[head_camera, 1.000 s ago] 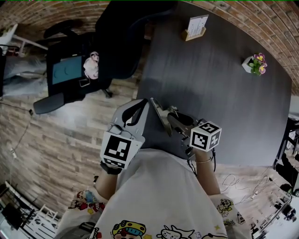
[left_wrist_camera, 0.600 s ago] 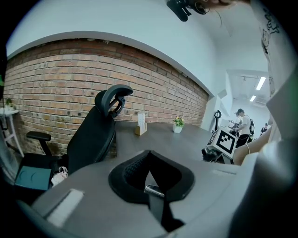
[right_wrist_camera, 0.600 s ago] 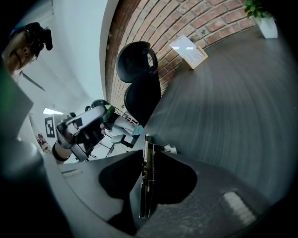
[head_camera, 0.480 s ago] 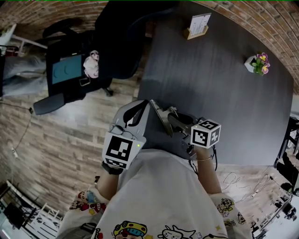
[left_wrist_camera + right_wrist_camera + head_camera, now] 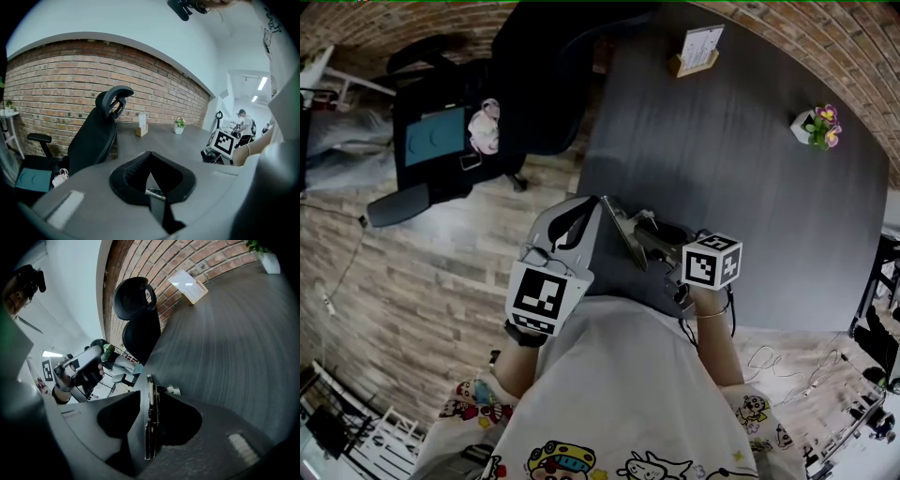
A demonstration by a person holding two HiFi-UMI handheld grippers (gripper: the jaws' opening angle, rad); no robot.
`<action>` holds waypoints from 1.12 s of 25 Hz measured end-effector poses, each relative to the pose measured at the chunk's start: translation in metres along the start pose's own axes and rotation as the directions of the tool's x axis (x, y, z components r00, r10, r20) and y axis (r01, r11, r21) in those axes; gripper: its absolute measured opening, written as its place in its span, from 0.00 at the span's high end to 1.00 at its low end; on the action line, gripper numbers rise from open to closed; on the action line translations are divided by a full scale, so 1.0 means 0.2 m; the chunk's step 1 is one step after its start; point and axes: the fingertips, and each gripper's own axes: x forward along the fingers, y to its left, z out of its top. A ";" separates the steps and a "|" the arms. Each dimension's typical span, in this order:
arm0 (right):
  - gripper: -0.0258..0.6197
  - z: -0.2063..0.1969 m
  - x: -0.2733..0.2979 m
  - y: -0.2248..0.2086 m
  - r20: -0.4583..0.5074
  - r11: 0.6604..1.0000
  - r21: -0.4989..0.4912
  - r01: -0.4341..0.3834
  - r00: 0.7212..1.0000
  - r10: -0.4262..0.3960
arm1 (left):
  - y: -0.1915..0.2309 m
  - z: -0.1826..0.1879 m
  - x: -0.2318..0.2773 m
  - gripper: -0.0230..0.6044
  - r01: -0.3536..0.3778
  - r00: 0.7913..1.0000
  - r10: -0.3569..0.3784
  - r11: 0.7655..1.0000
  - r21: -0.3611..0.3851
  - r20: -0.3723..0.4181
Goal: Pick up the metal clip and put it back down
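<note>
The metal clip (image 5: 622,232) is a long silvery clip standing on edge over the near edge of the dark table (image 5: 750,169). My right gripper (image 5: 639,234) has it between its jaws. In the right gripper view the clip (image 5: 151,423) runs edge-on along the seam between the two fingers, and its far tip pokes out past them. The jaws are opening, but the clip still sits upright against both. My left gripper (image 5: 579,214) hovers just left of the clip, shut and empty, its fingers (image 5: 140,168) meeting in a closed seam.
A small card stand (image 5: 698,52) and a potted flower (image 5: 814,127) sit at the far side of the table. A black office chair (image 5: 487,103) stands on the wooden floor to the left. A person (image 5: 243,124) stands far off in the background.
The right gripper's marker cube has turned and shifted slightly. The clip and the left gripper have hardly moved.
</note>
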 end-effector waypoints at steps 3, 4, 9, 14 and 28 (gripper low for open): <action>0.73 0.01 0.00 0.02 0.007 1.000 -0.005 -0.014 1.000 0.014 | 0.00 0.01 -0.01 0.97 -0.003 1.000 0.003 1.000 0.003 0.004; 0.72 0.01 -0.01 0.02 0.013 1.000 -0.008 -0.015 1.000 0.015 | 0.00 0.01 -0.01 0.97 -0.004 1.000 0.004 1.000 0.005 0.007; 0.67 0.05 -0.05 0.03 0.049 1.000 -0.024 -0.011 0.999 0.012 | 0.00 0.03 -0.03 0.97 -0.007 1.000 0.007 1.000 0.016 0.021; 0.67 0.11 -0.13 0.05 0.108 0.999 -0.045 0.007 0.994 -0.003 | -0.02 0.06 -0.05 0.97 -0.008 0.999 0.007 1.000 0.028 0.045; 0.67 0.26 -0.44 0.21 0.322 0.977 -0.182 0.108 0.946 -0.044 | -0.08 0.15 -0.18 0.97 -0.023 0.993 0.013 0.996 0.086 0.119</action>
